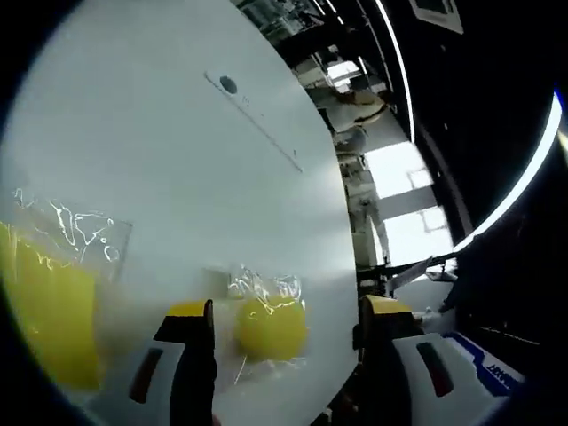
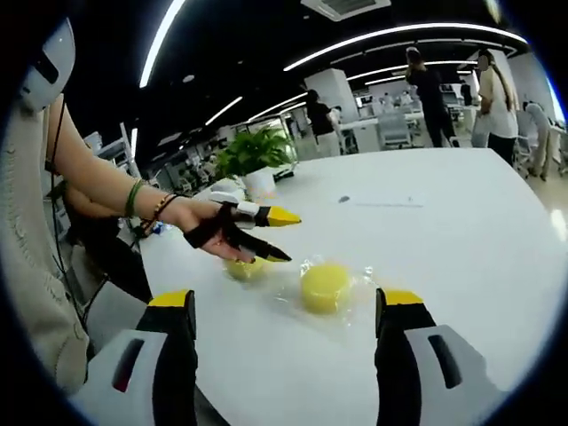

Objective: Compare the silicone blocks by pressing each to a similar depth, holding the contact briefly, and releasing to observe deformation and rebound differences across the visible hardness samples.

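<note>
Across the frame's middle I see the white worktop (image 2: 461, 231); my right hand-held gripper (image 2: 290, 306) gapes empty around the wrapped yellow block (image 2: 325, 286), the left hand-held gripper (image 2: 273, 234) half-open over another block (image 2: 244, 268) centre-left.
</note>
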The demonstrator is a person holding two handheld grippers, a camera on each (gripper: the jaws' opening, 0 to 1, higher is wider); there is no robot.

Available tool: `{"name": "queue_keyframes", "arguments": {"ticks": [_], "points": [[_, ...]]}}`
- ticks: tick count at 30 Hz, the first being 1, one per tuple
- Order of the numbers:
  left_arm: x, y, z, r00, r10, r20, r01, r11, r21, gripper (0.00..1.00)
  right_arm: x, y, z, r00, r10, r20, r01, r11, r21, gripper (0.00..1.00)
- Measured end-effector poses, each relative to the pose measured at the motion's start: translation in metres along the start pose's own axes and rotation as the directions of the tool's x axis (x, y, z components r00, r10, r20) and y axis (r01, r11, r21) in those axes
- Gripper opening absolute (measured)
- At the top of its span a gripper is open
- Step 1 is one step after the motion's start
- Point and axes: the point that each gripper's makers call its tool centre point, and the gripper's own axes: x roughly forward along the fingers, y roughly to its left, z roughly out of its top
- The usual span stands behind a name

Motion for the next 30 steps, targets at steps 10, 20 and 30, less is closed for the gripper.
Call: {"name": "queue_keyframes", "arguments": {"ticks": [10,20,30], "points": [[0.023,0.015,0.000,1.000,-0.003,0.018,0.004,0.999,-0.045,0.54,0.007,-0.007,-0.008,1.000,-0.010,-0.020,0.011,1.000,0.028,0.76],[0.046,0.022,-0.001,0.998,0.022,0.054,-0.021,1.000,-0.022,0.26,0.008,-0.015,-0.017,0.999,-0.022,-0.047,0.024,0.999,0.037,0.74],[0.050,0.032,-0.004,0.995,0.052,0.079,-0.045,0.995,-0.092,0.08,0.011,-0.013,-0.023,0.998,-0.014,-0.058,0.018,0.998,0.057,0.73]]}}
